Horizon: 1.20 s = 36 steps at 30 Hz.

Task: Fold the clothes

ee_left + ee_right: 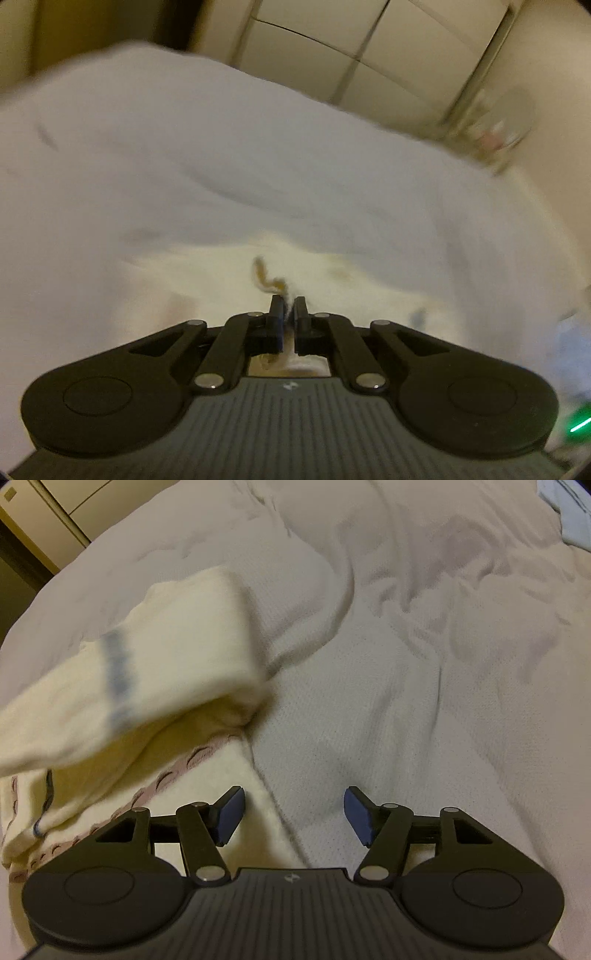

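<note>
Cream garment (129,672) pinched in left jaws, just left of open right jaws.

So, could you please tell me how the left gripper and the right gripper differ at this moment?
The left gripper has its jaws pinched shut on an edge of the cream garment, while the right gripper has its jaws wide apart and grips nothing. The left gripper's view is blurred, the right gripper's mostly sharp. The right gripper hovers over the garment's corner and the white bedspread; the left gripper sits at the cloth. Both are black two-finger tools pointing downward.
</note>
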Each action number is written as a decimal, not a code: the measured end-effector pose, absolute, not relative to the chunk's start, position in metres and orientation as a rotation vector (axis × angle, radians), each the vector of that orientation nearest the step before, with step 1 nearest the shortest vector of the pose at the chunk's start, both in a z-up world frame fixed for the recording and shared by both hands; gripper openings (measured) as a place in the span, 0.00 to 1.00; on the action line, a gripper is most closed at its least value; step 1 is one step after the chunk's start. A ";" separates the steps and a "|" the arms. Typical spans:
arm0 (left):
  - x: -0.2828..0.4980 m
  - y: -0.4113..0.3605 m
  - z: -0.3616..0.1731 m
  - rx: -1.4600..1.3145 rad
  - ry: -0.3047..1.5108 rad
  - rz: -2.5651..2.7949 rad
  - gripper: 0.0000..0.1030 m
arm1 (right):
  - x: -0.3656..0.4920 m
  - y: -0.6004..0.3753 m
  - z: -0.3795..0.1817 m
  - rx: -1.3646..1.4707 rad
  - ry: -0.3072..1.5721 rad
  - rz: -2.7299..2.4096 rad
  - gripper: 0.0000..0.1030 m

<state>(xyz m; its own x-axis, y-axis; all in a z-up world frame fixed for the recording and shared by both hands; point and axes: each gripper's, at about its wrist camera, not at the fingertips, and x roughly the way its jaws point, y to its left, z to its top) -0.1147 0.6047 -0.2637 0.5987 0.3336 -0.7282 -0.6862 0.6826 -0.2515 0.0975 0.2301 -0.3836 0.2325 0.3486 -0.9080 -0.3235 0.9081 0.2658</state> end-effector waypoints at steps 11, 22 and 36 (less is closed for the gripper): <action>-0.147 0.595 -0.290 -0.506 0.776 0.699 0.02 | 0.098 0.246 -0.369 -0.134 1.186 0.488 0.59; -0.147 0.602 -0.313 -0.473 0.985 0.752 0.14 | 0.118 0.269 -0.375 -0.168 1.206 0.543 0.58; -0.019 0.561 -0.293 -0.532 0.973 0.363 0.18 | 0.180 0.274 -0.356 -0.010 1.144 0.695 0.33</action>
<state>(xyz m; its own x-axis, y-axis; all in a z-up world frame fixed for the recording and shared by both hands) -0.0194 0.5612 -0.2927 0.5189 0.0554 -0.8531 -0.5171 0.8149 -0.2616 0.1797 0.2743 -0.3558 0.2299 0.5005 -0.8347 -0.5102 0.7923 0.3345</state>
